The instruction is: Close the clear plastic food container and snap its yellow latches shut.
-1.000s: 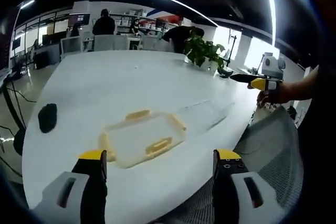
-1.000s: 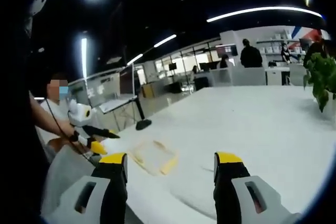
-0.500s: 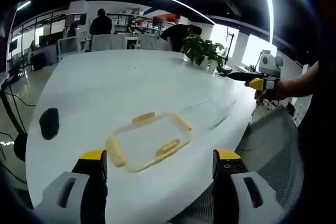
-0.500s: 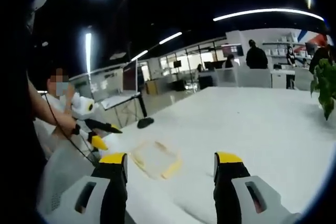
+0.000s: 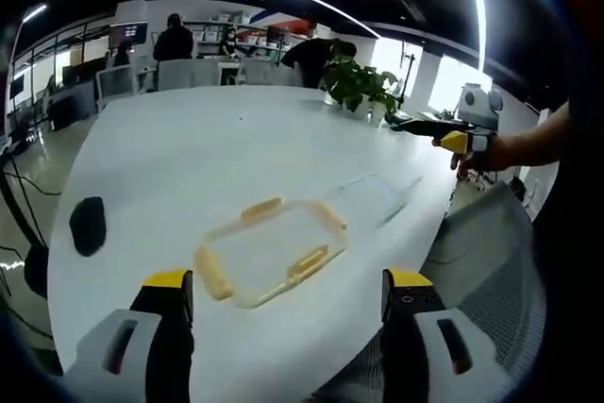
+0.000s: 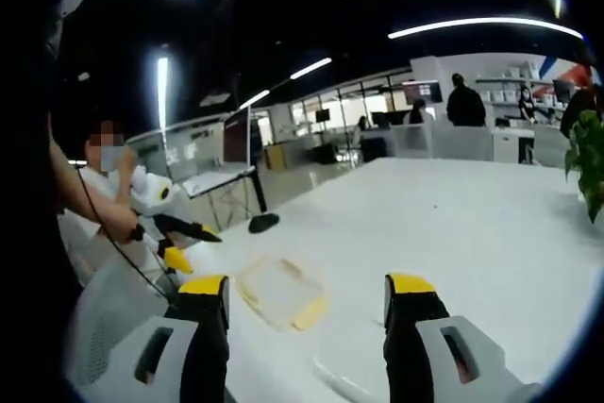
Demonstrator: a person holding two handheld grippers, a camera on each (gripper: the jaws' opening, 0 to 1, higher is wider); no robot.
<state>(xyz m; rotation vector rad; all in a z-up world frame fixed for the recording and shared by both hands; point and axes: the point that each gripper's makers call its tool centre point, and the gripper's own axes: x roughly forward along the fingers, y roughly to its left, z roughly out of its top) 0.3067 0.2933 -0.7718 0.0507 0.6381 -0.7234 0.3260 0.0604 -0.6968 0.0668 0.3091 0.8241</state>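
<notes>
Nearest in the left gripper view, the left claw [image 5: 285, 292] hangs wide apart and holds nothing, above the near edge of a white bench [image 5: 179, 153]; just beyond it lies the clear food container [image 5: 269, 250] with yellow latches [image 5: 309, 262] on its sides, flat on the bench; whether its lid is seated I cannot tell; further right, the right claw [image 5: 451, 139] is held in a hand, well apart from the container; in the right gripper view its jaws stand wide and empty; a potted plant [image 5: 360, 90] sits far back. Risk: pressing one latch with the light container unbraced could skid or tip it.
</notes>
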